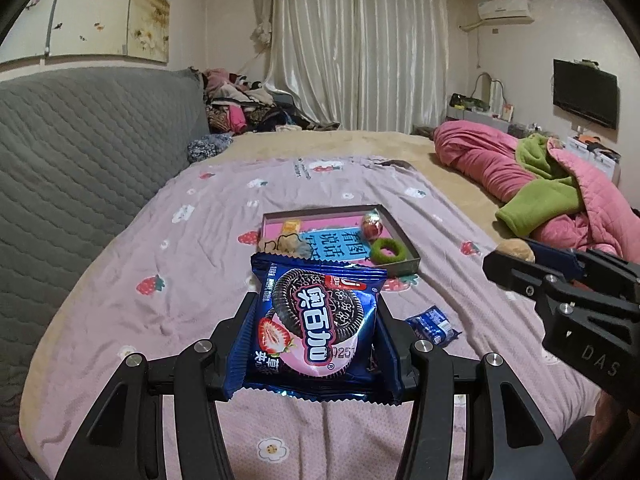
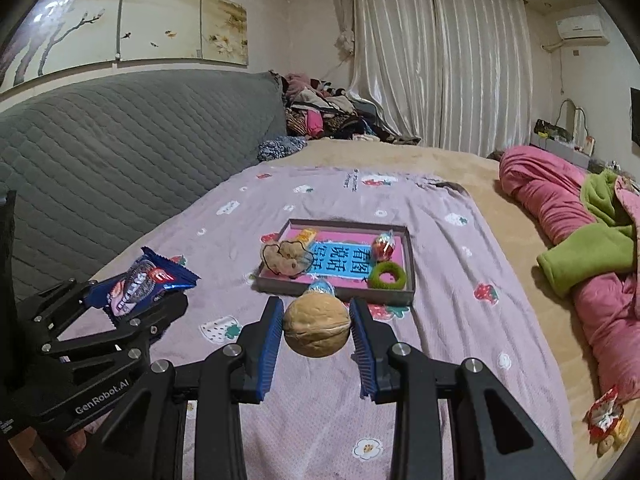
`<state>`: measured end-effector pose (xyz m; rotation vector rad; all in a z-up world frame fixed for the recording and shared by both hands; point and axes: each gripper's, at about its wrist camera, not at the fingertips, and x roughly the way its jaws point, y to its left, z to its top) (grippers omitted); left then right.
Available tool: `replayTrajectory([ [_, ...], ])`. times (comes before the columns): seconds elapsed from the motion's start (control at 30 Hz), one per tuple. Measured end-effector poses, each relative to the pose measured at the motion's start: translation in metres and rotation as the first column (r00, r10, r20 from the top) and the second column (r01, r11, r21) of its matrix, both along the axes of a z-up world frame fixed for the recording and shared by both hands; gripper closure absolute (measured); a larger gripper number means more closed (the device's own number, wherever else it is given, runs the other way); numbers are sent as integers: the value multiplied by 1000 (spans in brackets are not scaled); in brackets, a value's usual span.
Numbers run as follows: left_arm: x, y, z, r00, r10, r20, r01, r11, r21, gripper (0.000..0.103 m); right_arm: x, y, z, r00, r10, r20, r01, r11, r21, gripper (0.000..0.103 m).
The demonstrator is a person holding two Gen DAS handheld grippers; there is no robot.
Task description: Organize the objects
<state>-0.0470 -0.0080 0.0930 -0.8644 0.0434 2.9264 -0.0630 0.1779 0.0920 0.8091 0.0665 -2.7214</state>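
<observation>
My left gripper [image 1: 316, 320] is shut on a blue cookie packet [image 1: 316, 320] and holds it above the pink sheet; it also shows in the right wrist view [image 2: 140, 286]. My right gripper [image 2: 316, 326] is shut on a walnut [image 2: 316, 326], seen at the right of the left wrist view [image 1: 516, 249]. Ahead lies a shallow grey box [image 2: 410, 252] with a pink and blue base. In it are a green ring [image 2: 387, 276], a red wrapped sweet [image 2: 383, 246], an orange sweet [image 2: 306, 236] and a plush toy [image 2: 286, 260].
A small blue wrapper [image 1: 432, 324] lies on the sheet right of the left gripper. A red and white wrapper [image 2: 606, 416] lies at the bed's right edge. Pink and green quilts [image 2: 580, 216] are piled at the right. A grey padded headboard [image 2: 120, 152] runs along the left.
</observation>
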Motion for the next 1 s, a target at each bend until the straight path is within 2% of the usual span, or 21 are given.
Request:
replayTrajectory([
  [0.5, 0, 2, 27, 999, -3, -47, 4, 1000, 8, 48, -6, -8, 33, 998, 14, -60, -13, 1000, 20, 68],
  [1.0, -31, 3, 47, 997, 18, -69, -17, 1000, 15, 48, -30, -11, 53, 995, 28, -99, -26, 1000, 15, 68],
])
